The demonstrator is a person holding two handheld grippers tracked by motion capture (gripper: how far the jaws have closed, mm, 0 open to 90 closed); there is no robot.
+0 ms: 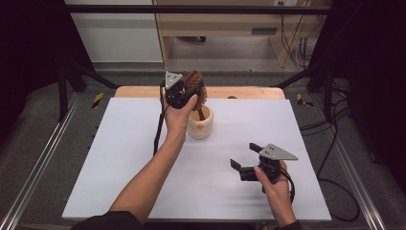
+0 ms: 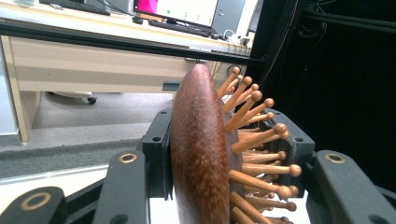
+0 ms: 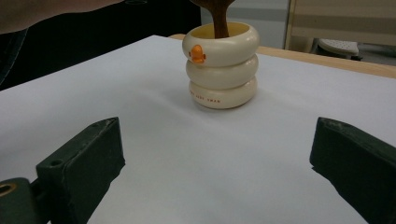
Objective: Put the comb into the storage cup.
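Note:
A brown wooden hairbrush with round-tipped wooden pins stands head-up, its handle down inside a cream ribbed cup with an orange duck mark. My left gripper is shut on the brush head; in the left gripper view the dark jaws press on both sides of the brush. My right gripper rests low over the table's near right, open, with nothing between its jaws. In the right gripper view the cup stands ahead with the brush handle rising from it.
The white table top has a wooden strip along its far edge. Black cables lie on the floor to the right. A desk with a monitor stands beyond the table.

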